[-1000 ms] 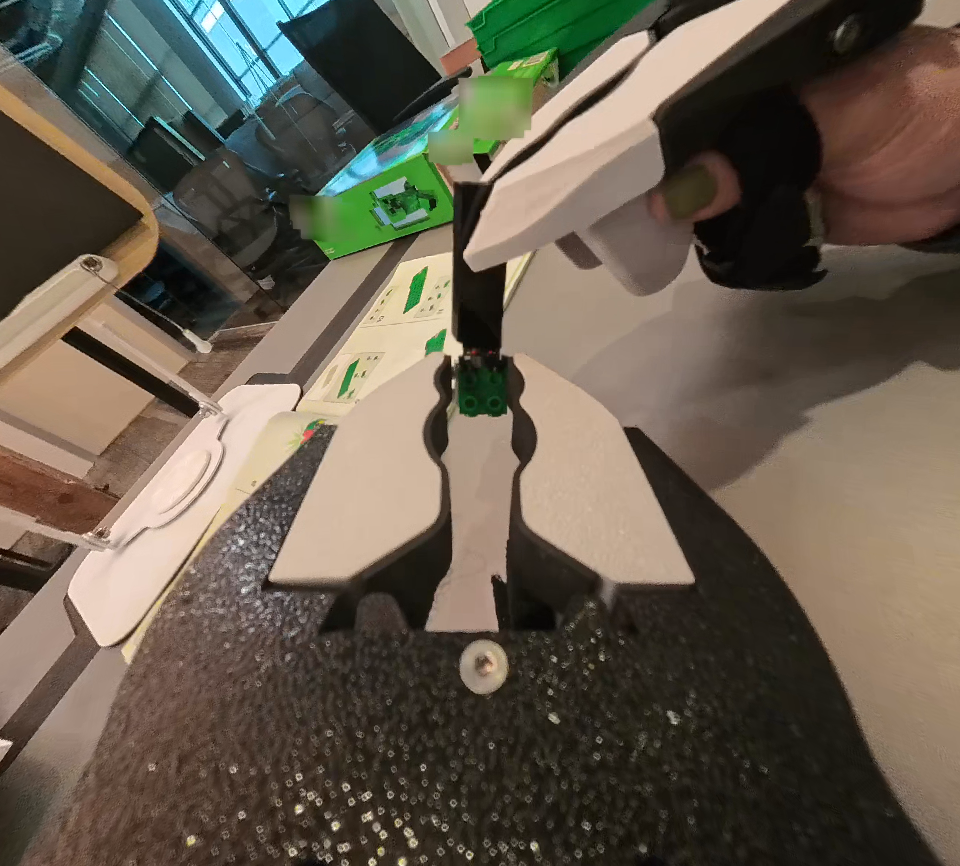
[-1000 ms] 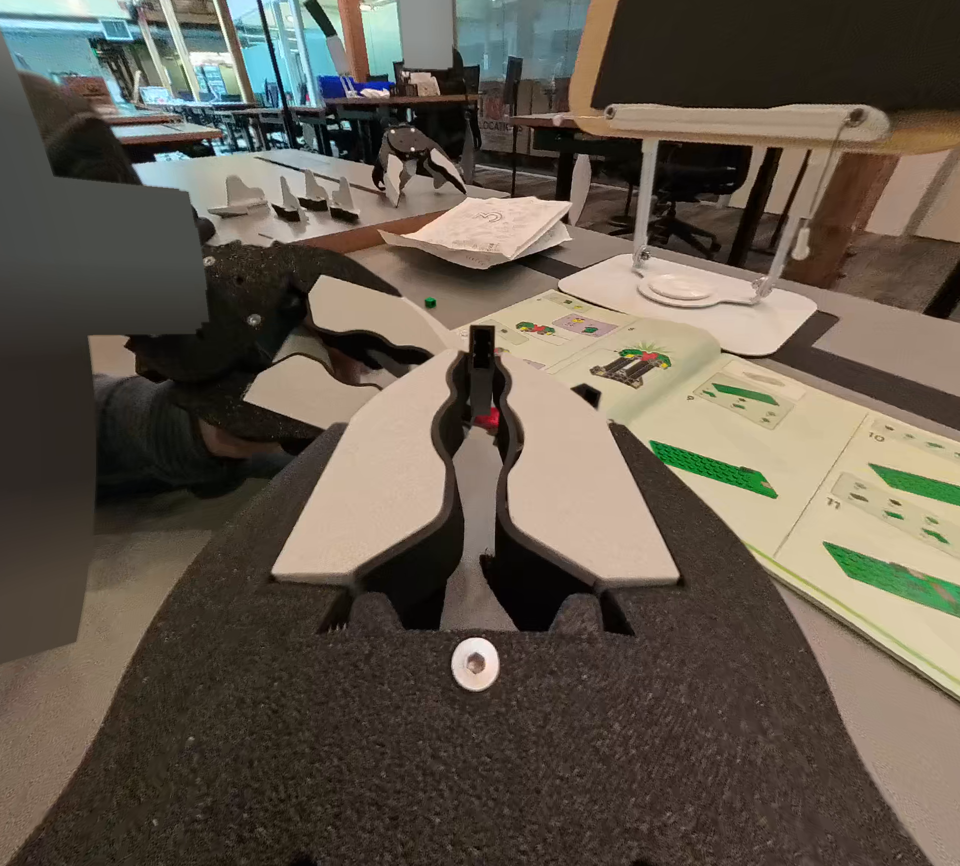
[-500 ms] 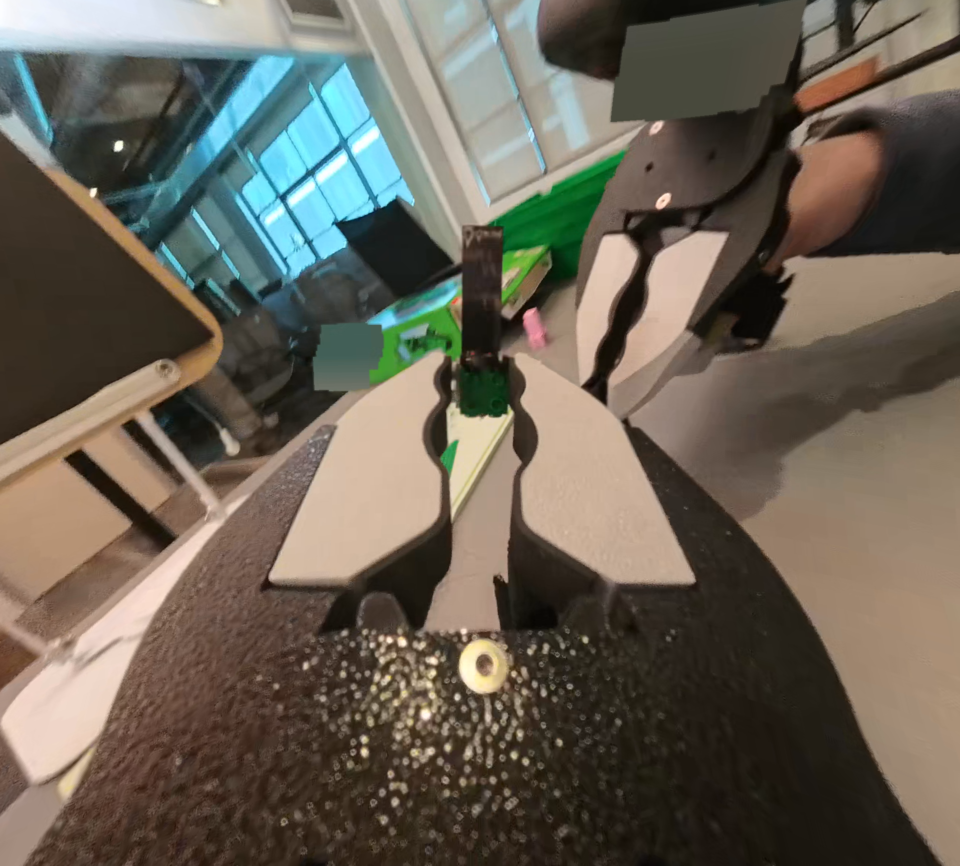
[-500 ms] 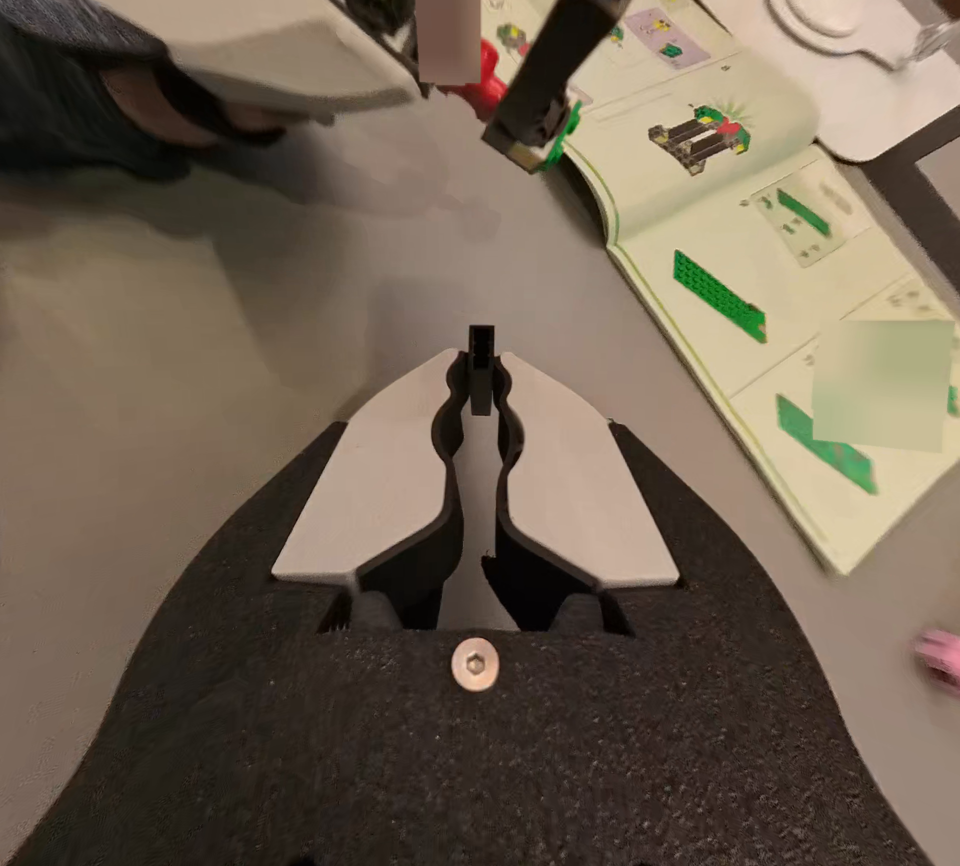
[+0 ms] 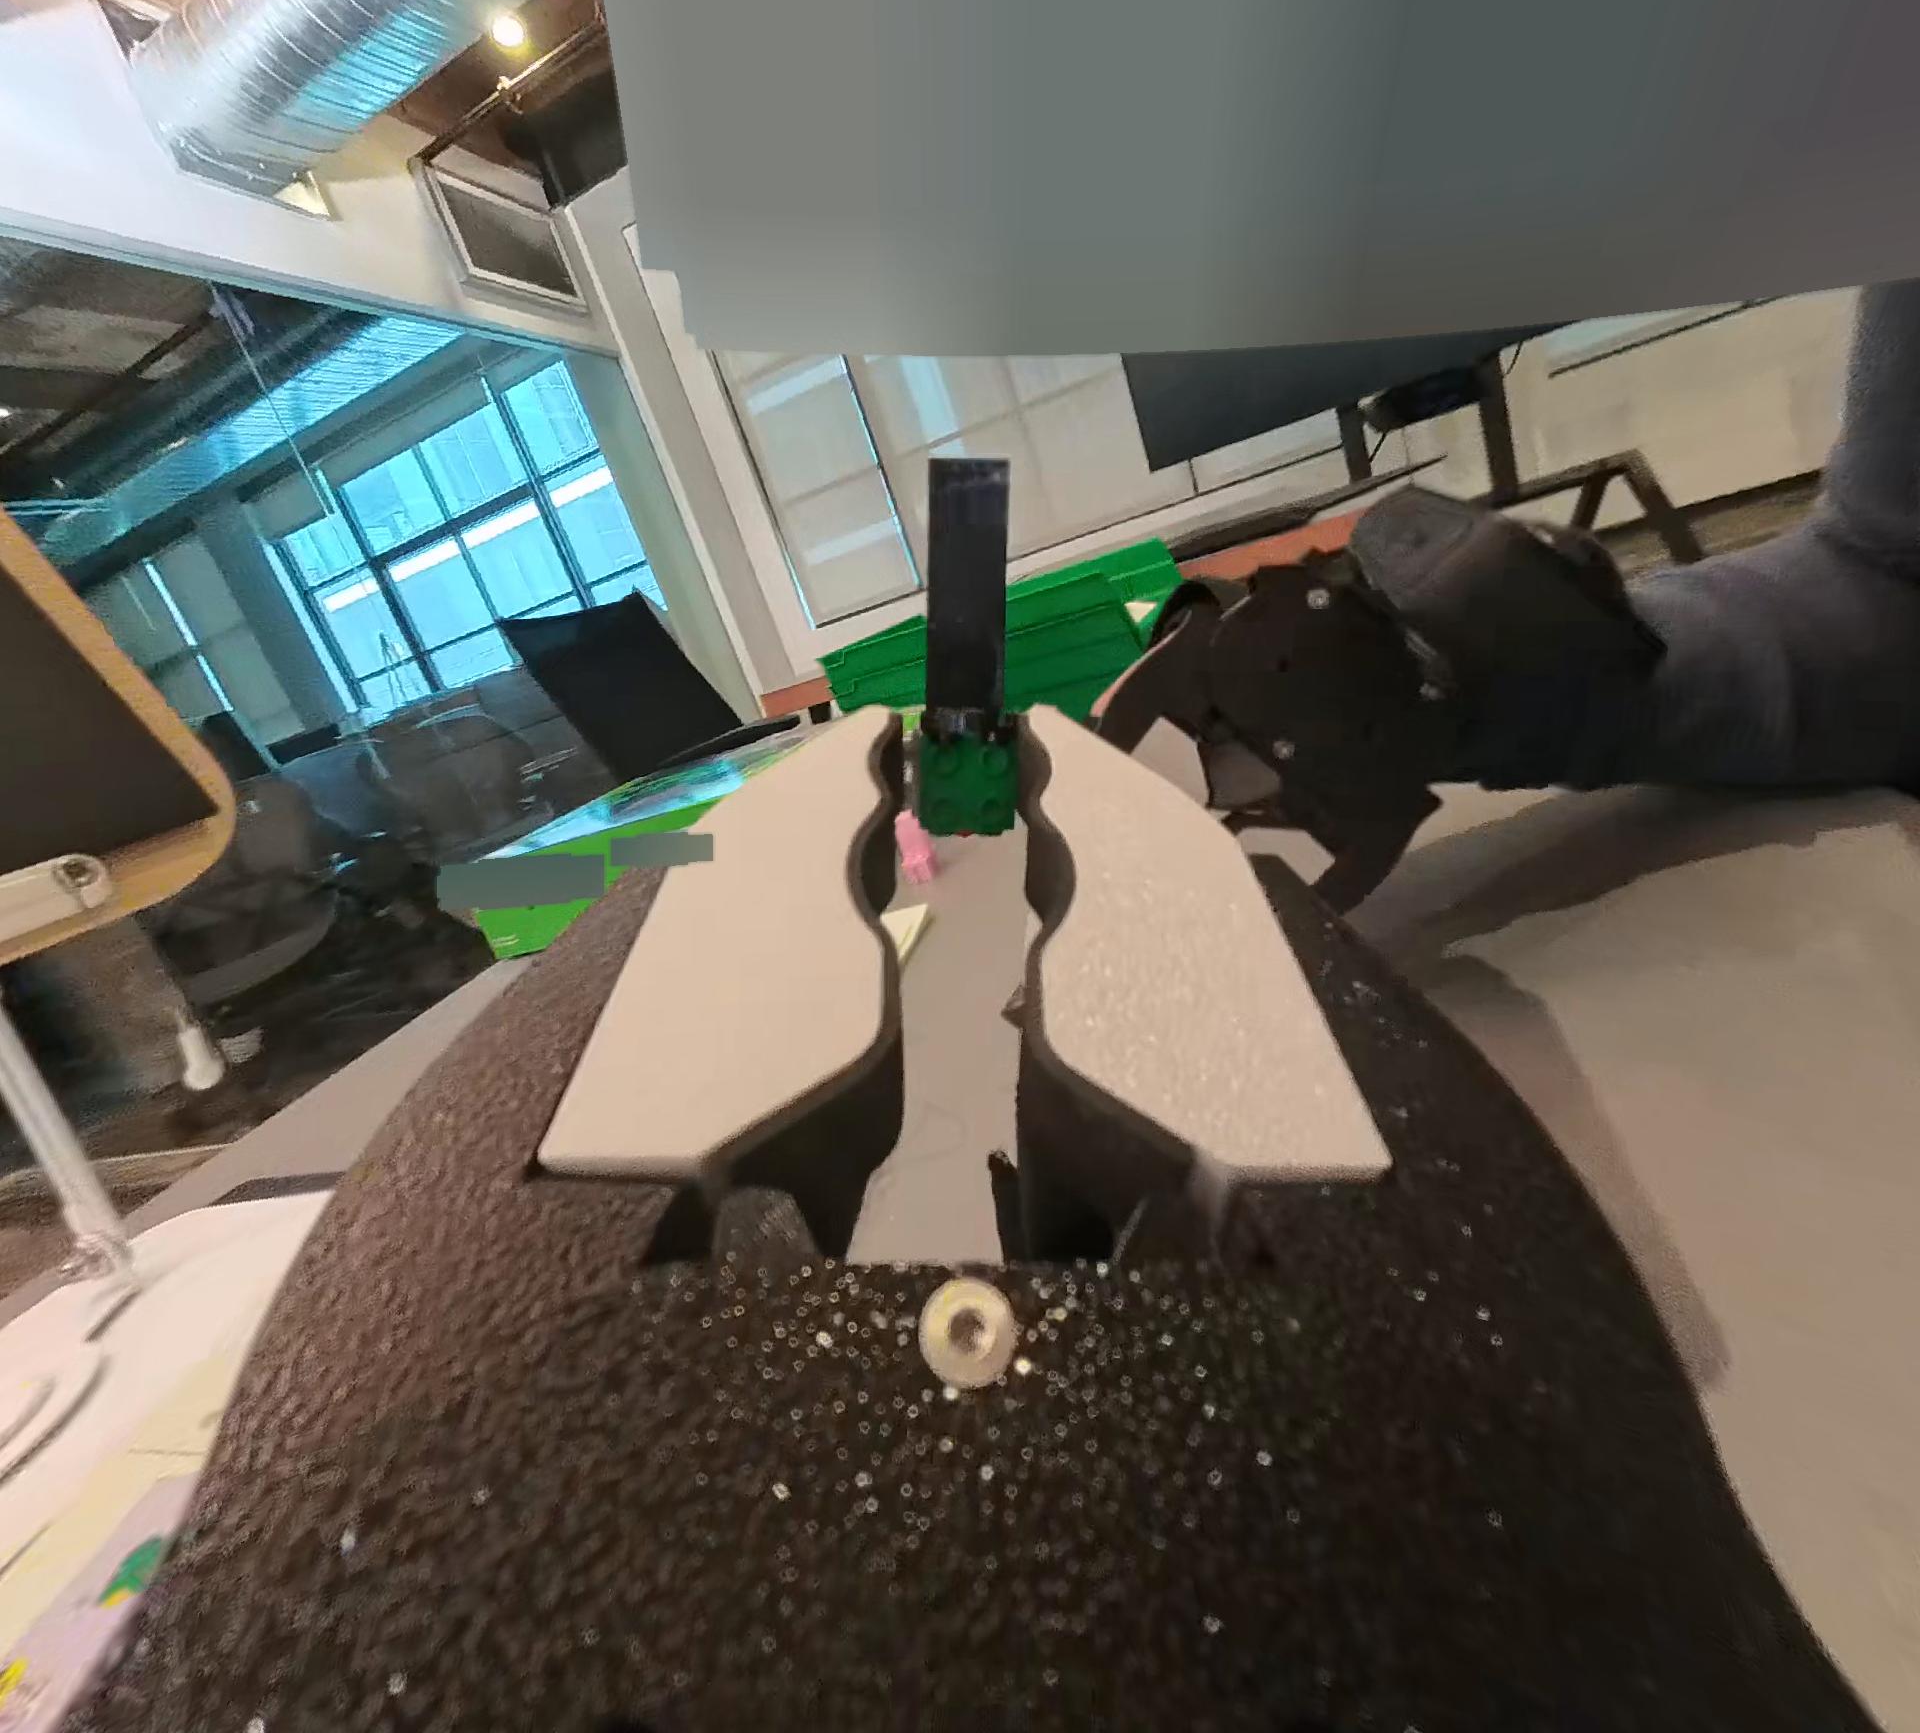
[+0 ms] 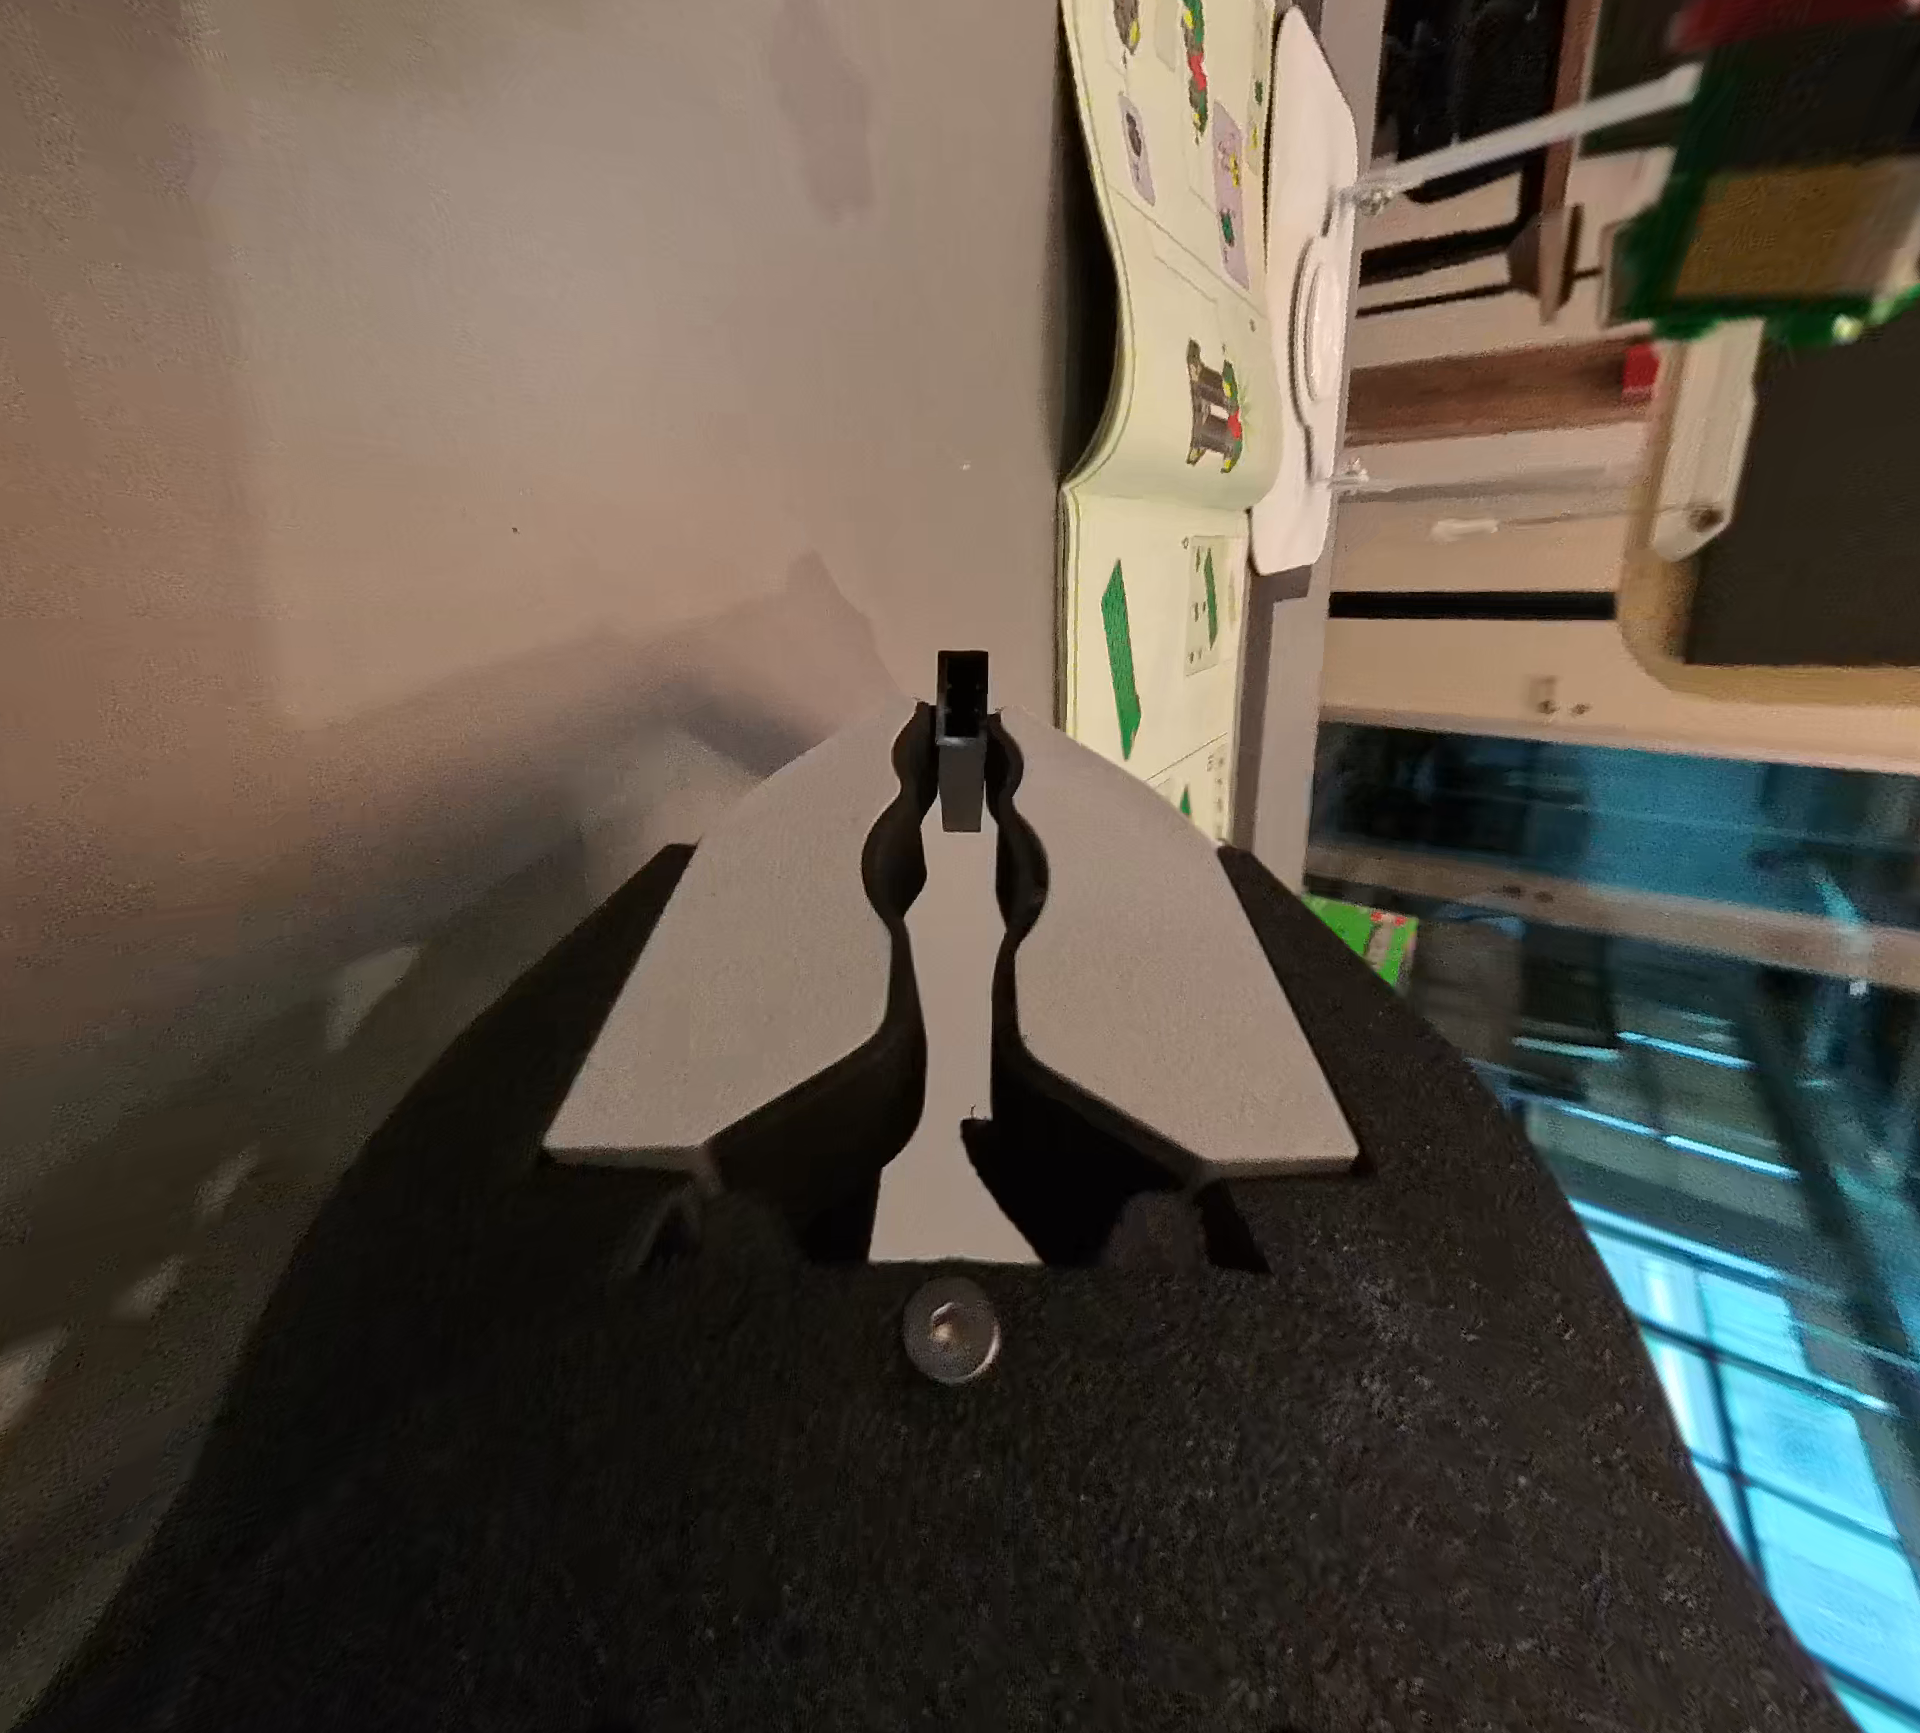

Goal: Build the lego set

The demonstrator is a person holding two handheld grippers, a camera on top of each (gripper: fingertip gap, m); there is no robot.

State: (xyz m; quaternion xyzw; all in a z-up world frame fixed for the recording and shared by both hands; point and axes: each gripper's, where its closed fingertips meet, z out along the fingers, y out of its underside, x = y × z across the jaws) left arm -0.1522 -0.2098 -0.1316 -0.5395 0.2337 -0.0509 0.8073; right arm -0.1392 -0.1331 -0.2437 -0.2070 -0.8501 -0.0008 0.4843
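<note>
My left gripper (image 5: 964,784) is clamped on a green brick (image 5: 966,788) with a tall black piece (image 5: 967,584) standing on it. My right gripper (image 6: 961,774) pinches a small black brick (image 6: 961,738). Beyond the green brick: pink piece (image 5: 916,848), green box (image 5: 582,862) with print blurred, then empty-looking green bins (image 5: 1049,634). Open instruction booklet (image 6: 1164,395) lies on the table (image 6: 520,229), its print too small to read.

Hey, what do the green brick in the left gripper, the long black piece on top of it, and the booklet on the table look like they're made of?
Green brick: likely hard moulded plastic, with crisp round studs and a slight sheen.
Long black piece: probably the same plastic, flat, smooth and glossy with straight edges.
Booklet: printed paper, thin pages curving at the fold; whether the finish is matte or satin is unclear.
</note>
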